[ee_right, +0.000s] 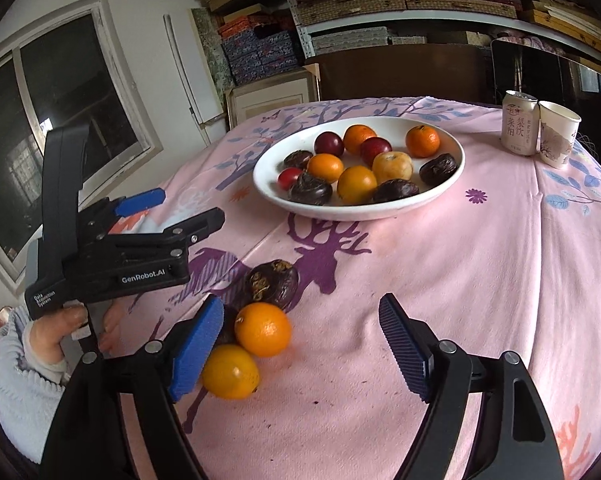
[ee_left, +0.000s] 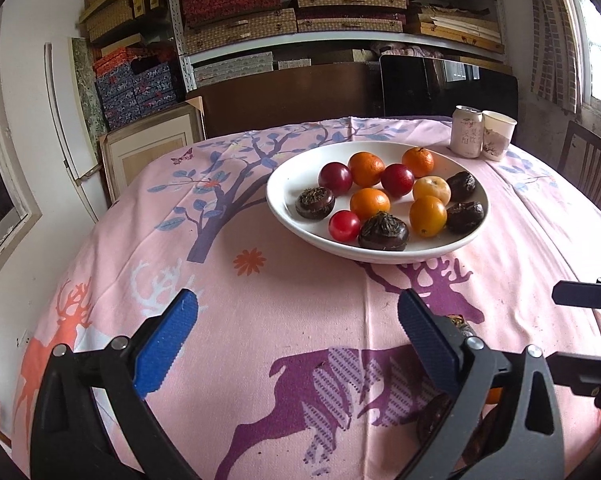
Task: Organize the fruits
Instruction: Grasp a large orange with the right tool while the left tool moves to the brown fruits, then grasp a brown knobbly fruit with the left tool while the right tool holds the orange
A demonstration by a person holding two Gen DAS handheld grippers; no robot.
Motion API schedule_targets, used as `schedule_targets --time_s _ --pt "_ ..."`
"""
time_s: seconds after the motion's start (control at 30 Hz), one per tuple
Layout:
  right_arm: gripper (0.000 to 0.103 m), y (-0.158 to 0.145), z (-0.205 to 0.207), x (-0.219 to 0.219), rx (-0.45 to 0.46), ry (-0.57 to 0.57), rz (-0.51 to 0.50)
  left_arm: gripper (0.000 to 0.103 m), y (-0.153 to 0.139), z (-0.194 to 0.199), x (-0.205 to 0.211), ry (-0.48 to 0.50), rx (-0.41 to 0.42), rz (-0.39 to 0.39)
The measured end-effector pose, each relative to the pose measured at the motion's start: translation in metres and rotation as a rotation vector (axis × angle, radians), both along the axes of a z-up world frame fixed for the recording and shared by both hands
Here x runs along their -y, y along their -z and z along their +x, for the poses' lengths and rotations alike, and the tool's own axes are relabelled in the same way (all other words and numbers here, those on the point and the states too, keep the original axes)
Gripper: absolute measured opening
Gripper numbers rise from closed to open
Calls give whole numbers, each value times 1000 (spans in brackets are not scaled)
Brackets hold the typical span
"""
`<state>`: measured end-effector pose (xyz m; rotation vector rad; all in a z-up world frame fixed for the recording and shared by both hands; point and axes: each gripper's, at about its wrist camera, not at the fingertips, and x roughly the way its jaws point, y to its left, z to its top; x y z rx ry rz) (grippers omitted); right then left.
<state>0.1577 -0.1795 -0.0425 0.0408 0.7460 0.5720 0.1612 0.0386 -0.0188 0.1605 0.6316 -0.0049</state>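
Currently, my white bowl (ee_right: 440,196) holds twelve fruits, three more sit loose (ee_right: 263,334) on the tablecloth (ee_right: 500,280), a fourth half-hidden; both my grippers (ee_left: 296,344) (ee_right: 300,344) spread, empty.

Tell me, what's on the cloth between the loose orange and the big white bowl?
A dark brown fruit lies between the orange and the bowl, seen in the right wrist view.

A pale drink can with printed characters (ee_right: 519,123) and a white paper cup (ee_right: 557,133) stand touching at the far right of the surface, on its pink deer-patterned cloth (ee_right: 480,280). Shelves of woven boxes (ee_left: 340,8) fill the far wall.
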Motion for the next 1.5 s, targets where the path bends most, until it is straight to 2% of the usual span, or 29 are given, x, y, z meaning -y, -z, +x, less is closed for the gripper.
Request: schedule_targets --time_s 0.53,0.63,0.8,0.97,1.03,1.13,1.2,1.3,1.43,1.5 --pt "80 14 -23 -17 -97 -133 -50 98 -1 -6 -2 -3 7 3" --pt "73 14 -27 -23 -96 -166 -65 98 -1 -6 -2 -1 4 5" --pt "55 17 -27 -28 -121 -191 -79 98 0 -4 -2 3 -4 6" --pt "48 24 -28 -38 -159 -229 -111 98 3 -2 2 25 -16 5" --pt "49 23 -29 -40 -157 -227 -120 98 4 -2 5 40 -22 8" --pt "49 23 -24 -38 -178 -219 -82 98 8 -1 10 53 -34 26" --pt "39 23 -23 -36 -180 -207 -76 98 11 1 12 62 -48 31" --pt "38 24 -19 -29 -193 -196 -44 98 14 3 14 78 -70 23" --pt "38 17 -21 -17 -140 -140 -69 98 20 7 23 148 -124 -5" --pt "38 15 -18 -4 -121 -80 -73 98 23 6 34 195 -137 10"
